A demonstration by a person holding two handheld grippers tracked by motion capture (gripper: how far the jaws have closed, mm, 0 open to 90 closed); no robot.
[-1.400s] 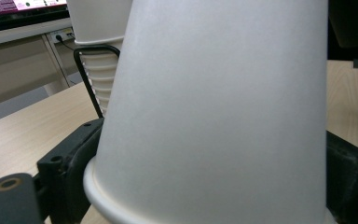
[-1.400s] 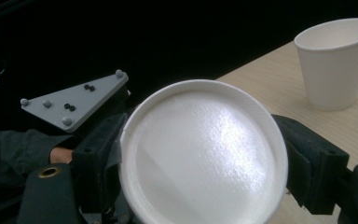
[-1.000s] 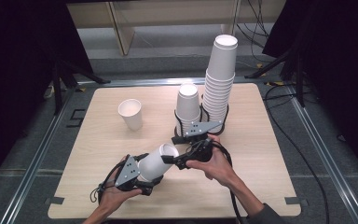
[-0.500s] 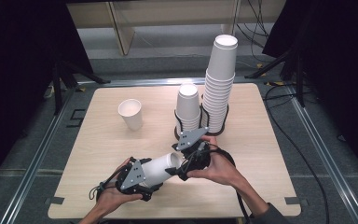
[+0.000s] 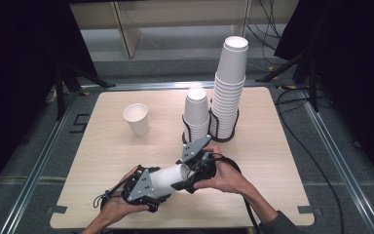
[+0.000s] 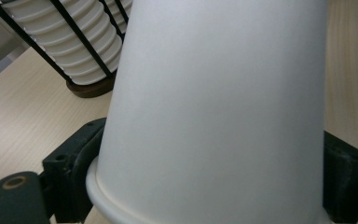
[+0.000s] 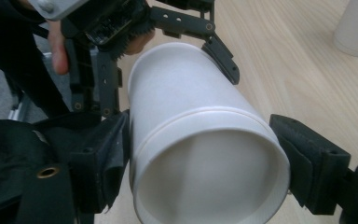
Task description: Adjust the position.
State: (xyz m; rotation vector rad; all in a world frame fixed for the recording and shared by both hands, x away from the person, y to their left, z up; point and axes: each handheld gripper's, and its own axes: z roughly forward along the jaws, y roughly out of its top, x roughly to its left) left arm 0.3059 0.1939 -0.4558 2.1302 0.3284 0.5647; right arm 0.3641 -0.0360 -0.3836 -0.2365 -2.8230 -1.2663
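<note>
From above, a white paper cup (image 5: 168, 178) lies on its side in the air just over the near part of the wooden counter (image 5: 282, 161), held between two hand-held tools. The left gripper (image 5: 161, 191) clasps the cup around its narrow, closed end, with the person's left hand (image 5: 119, 204) wrapped underneath. The right gripper (image 5: 184, 174) meets the cup at its open rim; the right hand (image 5: 226, 176) grips that tool from the side, a black cable looping off behind it. Farther back stand a tall stack of cups (image 5: 231, 90) and a shorter stack (image 5: 196, 114), each in a black wire holder, just beside one another. A single cup (image 5: 137, 119) stands upright and alone to the left, well apart from the stacks.

In the left gripper view, the cup's white wall (image 6: 214, 112) runs up the middle, and the black jaws sit pressed against it on both sides near the rolled rim at the bottom. The tall stack's wire holder (image 6: 81, 51) shows at upper left.

In the right gripper view, the open mouth of the cup (image 7: 209, 177) faces the camera. The left jaw lies against the rim; the right jaw stands close beside it, and I cannot tell whether it presses. Beyond, the other gripper (image 7: 168, 32) clamps the cup's far end.
</note>
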